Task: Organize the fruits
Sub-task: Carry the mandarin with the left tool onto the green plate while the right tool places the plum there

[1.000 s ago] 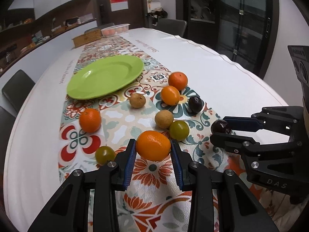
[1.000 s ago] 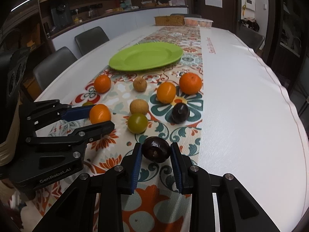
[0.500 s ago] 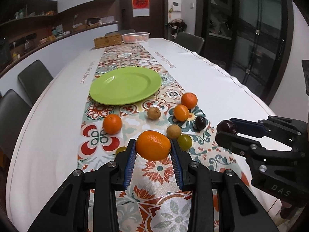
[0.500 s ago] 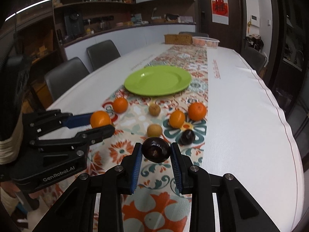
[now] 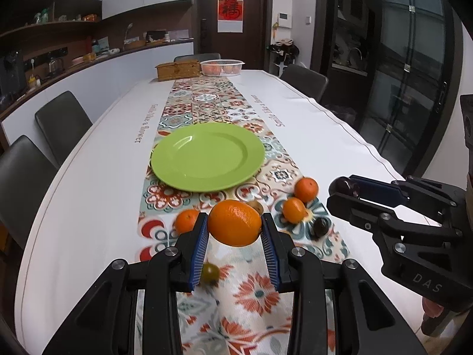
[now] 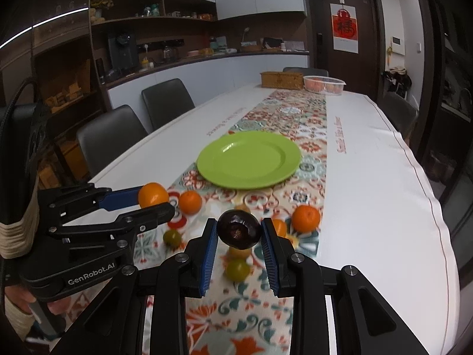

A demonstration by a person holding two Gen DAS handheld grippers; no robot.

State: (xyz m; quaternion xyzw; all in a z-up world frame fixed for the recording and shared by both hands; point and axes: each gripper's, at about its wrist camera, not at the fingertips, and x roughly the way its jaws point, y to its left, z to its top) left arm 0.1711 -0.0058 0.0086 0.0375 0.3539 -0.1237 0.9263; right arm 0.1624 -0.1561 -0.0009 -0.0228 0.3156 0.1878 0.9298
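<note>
meanwhile left gripper (image 5: pixel 233 227) clamps an orange (image 5: pixel 235 222), right gripper (image 6: pixel 239 233) a plum (image 6: pixel 239 230), both short of the plate (image 5: pixel 207 157) rim.

— What carries it all?

— A long table (image 5: pixel 97 171) under a white cloth, with a patterned runner (image 5: pixel 207 100) down its middle.

— And on it?

— A green plate (image 5: pixel 207 156) on the runner, bare. Nearer, loose oranges (image 5: pixel 306 188), a dark plum (image 5: pixel 321 227) and a green fruit (image 6: pixel 236 269). At the far end, a wooden box (image 5: pixel 178 70) beside a white basket (image 5: pixel 221 67).
</note>
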